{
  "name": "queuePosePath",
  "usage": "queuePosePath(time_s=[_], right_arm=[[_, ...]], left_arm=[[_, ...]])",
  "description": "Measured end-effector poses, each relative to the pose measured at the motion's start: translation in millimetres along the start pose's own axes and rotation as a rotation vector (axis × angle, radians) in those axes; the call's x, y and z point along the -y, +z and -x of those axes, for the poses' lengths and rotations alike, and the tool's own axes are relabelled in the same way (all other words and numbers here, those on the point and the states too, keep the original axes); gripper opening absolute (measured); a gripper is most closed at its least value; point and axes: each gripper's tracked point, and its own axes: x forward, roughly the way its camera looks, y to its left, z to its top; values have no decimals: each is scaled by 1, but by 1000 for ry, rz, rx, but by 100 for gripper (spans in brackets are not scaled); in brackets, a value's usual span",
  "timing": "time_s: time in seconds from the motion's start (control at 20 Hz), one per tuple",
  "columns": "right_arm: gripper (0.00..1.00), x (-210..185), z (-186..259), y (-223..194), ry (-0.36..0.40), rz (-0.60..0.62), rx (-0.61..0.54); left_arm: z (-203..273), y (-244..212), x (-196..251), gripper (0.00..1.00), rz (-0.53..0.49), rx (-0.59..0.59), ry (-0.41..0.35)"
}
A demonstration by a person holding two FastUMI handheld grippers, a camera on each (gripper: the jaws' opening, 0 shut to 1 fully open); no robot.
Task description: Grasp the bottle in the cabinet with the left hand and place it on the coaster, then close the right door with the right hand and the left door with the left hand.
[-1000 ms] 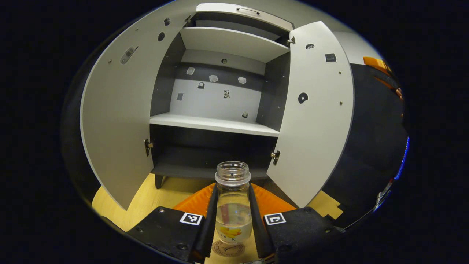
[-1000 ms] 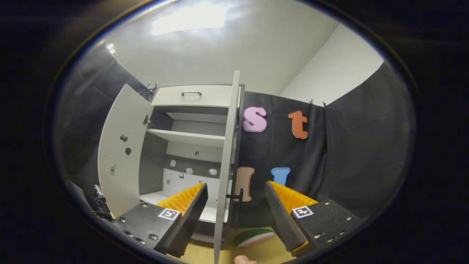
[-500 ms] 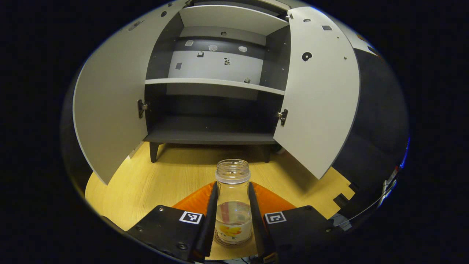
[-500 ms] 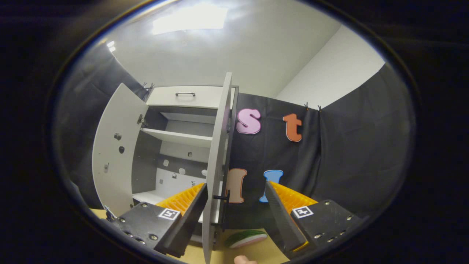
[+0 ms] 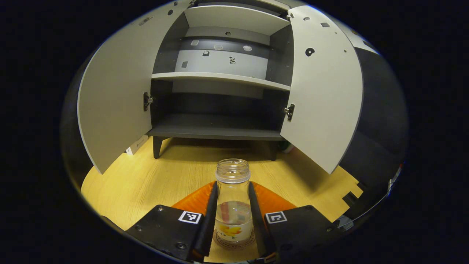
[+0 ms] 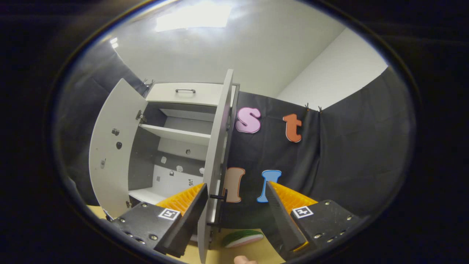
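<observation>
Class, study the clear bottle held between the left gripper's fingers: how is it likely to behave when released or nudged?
The bottle looks like rigid clear glass or plastic, so probably stiff and somewhat slippery. It is tall and narrow, with liquid only low down, so a nudge near the rim may tip it, though the low weight should help. With no cap, a tip would likely spill. The left gripper is shut on it.

The wooden table (image 5: 146, 183) carries the cabinet (image 5: 216, 128), a coaster (image 5: 234, 245) and a watermelon slice (image 6: 243, 237)

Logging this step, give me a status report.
Left claw shut on bottle, bottle on coaster. Right claw open at right door. Both doors open. Watermelon slice on table.
</observation>
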Motion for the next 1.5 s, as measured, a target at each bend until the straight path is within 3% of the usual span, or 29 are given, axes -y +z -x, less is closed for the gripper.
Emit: queuePosePath(time_s=[0.25, 0.4, 0.65, 0.8, 0.9, 1.5], right_arm=[[95, -6, -3, -3, 3, 0, -6], [95, -7, -3, -4, 2, -3, -6], [95, -7, -1, -6, -2, -8, -10], [95, -7, -3, -7, -5, -8, -13], [95, -5, -3, -10, -7, -9, -20], [95, 4, -21, -50, -57, -2, -109]], left_arm=[[9, -3, 6, 56, -11, -20, 9], [13, -3, 14, 66, -20, -24, -12], [22, 4, 21, 69, -43, -20, -11], [28, 20, 24, 89, -54, 7, -1], [34, 34, 25, 94, -66, 25, 6], [75, 179, 18, 95, -41, 248, 84]])
